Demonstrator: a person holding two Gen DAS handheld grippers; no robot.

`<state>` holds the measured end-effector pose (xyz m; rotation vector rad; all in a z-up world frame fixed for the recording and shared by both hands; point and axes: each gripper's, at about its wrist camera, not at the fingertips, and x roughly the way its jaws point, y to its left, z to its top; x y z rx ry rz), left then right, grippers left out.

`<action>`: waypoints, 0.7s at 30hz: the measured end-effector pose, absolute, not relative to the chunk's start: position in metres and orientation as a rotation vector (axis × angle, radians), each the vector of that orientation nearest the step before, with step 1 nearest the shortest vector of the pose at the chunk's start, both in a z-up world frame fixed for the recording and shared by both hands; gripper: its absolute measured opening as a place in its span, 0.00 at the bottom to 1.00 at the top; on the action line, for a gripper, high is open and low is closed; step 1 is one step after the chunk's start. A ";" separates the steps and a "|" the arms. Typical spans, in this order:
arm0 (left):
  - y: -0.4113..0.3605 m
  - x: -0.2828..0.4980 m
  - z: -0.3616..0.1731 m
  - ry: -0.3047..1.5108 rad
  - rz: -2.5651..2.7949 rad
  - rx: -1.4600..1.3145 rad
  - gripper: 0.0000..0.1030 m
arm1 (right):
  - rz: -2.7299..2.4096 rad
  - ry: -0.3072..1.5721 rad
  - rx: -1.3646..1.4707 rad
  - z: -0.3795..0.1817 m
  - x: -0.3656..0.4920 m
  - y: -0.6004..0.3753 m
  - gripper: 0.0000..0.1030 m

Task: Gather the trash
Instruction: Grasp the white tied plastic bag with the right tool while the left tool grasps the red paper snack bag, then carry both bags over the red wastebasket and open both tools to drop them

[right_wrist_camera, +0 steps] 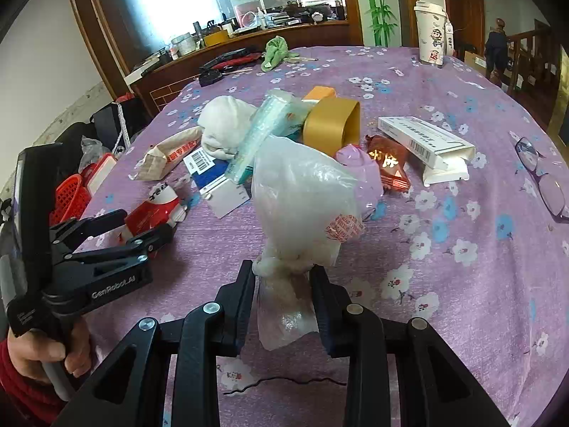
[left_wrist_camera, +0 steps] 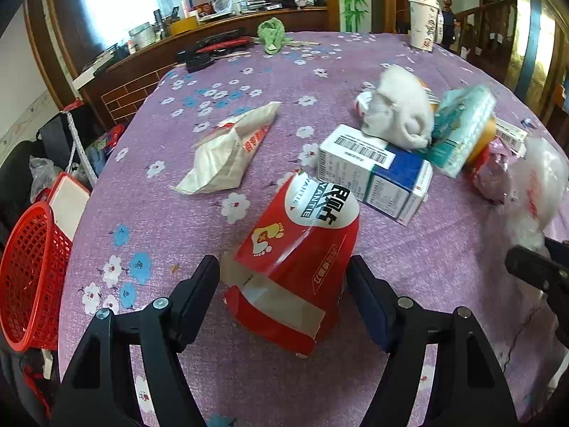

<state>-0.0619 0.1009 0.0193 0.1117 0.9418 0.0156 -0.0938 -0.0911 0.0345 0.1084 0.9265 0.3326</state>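
Round table under a nubby purple cloth (right_wrist_camera: 444, 302) printed with white and blue flowers; wood-panelled room, cluttered counter behind. Red mesh basket (left_wrist_camera: 32, 277) hangs off the table's left edge. Left gripper (left_wrist_camera: 282, 267) straddles a glossy red-and-white paper bag (left_wrist_camera: 302, 249), jaws part-open, pads not pressing. Right gripper (right_wrist_camera: 282, 274) pinches the knotted neck of a crinkled translucent plastic bag (right_wrist_camera: 302, 192), standing upright near the clustered cardboard boxes (left_wrist_camera: 377, 167).

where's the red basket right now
The red basket sits off the table's left edge in the left wrist view, beside the purple flowered tablecloth; the right wrist view shows it behind the left gripper.
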 end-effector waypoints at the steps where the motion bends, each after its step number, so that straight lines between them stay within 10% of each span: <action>1: 0.102 -0.063 0.021 0.933 0.015 0.108 0.62 | 0.337 0.924 0.109 0.035 -0.095 -0.090 0.33; 2: 0.102 -0.064 0.021 0.932 0.015 0.100 0.49 | 0.338 0.922 0.105 0.035 -0.095 -0.090 0.33; 21: 0.142 -0.112 0.054 0.825 0.000 -0.079 0.48 | 0.412 0.878 0.040 0.054 -0.110 -0.061 0.33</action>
